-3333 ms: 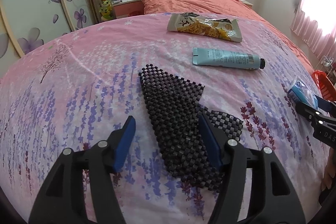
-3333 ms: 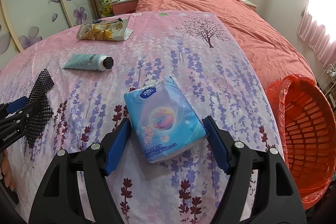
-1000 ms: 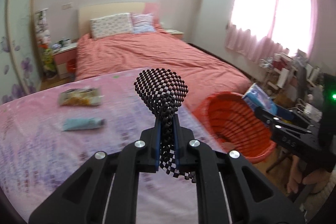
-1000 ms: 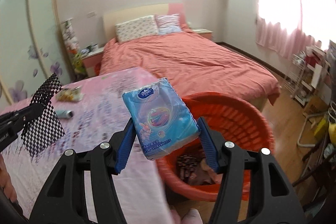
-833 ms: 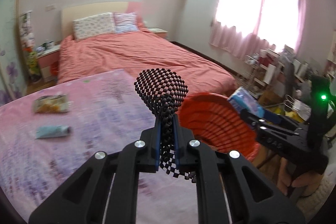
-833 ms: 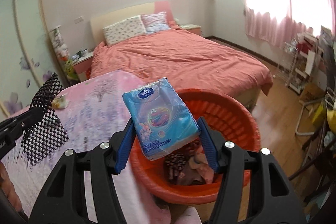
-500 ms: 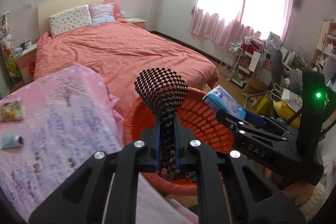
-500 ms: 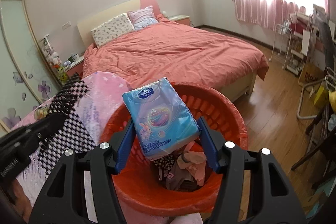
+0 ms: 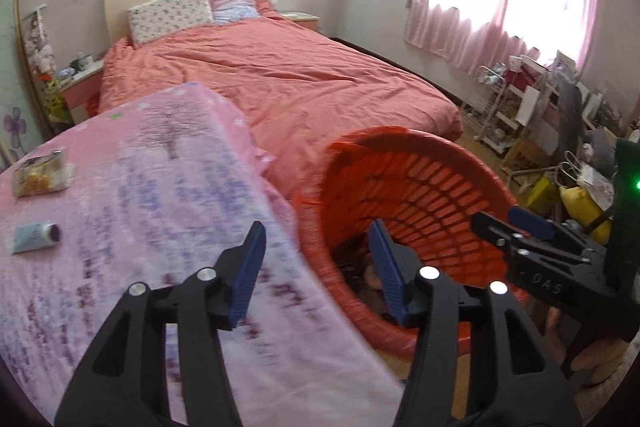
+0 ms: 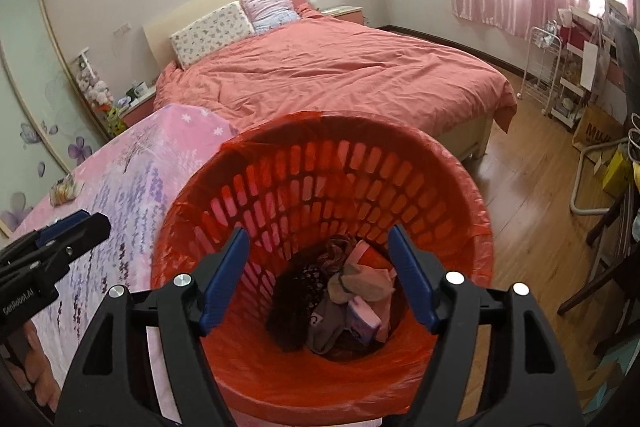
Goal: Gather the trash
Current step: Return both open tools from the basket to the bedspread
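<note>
Right gripper (image 10: 318, 275) spread, empty, above red basket (image 10: 448, 163); left gripper (image 9: 316, 267) spread beside it.

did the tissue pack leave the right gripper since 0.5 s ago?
Yes. The right gripper is open and empty; the tissue pack has dropped into the red basket.
</note>
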A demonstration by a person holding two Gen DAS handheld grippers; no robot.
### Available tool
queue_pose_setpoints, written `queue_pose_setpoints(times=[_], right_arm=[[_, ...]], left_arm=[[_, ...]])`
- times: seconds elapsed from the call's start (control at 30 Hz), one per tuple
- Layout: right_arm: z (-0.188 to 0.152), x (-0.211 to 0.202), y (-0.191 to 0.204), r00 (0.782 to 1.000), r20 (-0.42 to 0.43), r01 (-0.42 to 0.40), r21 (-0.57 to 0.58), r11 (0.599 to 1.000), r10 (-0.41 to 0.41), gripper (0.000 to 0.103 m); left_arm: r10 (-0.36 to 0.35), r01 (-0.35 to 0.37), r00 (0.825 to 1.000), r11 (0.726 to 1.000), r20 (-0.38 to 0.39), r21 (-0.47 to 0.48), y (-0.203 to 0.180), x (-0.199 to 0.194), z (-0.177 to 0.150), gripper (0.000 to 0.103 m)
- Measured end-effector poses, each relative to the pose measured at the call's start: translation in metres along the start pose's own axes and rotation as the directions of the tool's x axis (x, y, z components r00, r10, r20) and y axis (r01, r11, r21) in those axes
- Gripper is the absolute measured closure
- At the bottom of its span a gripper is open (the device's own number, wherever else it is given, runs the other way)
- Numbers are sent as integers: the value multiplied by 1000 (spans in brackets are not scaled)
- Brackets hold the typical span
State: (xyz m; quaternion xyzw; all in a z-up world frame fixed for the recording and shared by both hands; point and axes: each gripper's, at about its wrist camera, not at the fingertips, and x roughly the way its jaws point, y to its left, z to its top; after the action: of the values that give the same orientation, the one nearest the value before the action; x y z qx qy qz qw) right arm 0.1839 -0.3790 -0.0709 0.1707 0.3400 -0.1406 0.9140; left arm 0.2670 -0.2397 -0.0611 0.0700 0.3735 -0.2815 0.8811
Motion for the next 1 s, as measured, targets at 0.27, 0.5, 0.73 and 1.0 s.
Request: queue_pose_setpoints(times=[0.27, 0.5, 0.73, 1.0], right_arm=[[-1, -1, 58, 997, -15, -77, -110, 991, 76, 32], [-13, 20, 154, 979, -91, -201, -242, 949, 184, 32], [-28, 52, 247, 951, -177, -298, -326, 897, 252, 32], [-27, 82, 334, 946, -199, -321, -445, 836, 258, 32]], left_arm=[[146, -145, 989, 988, 33, -47, 82, -42, -22, 40], [298, -294, 955, 941, -1, -170, 190, -83, -60, 38], [414, -409, 909, 869, -44, -278, 276, -117, -87, 35], [448, -457, 887, 812, -114, -363, 344, -123, -105, 34]])
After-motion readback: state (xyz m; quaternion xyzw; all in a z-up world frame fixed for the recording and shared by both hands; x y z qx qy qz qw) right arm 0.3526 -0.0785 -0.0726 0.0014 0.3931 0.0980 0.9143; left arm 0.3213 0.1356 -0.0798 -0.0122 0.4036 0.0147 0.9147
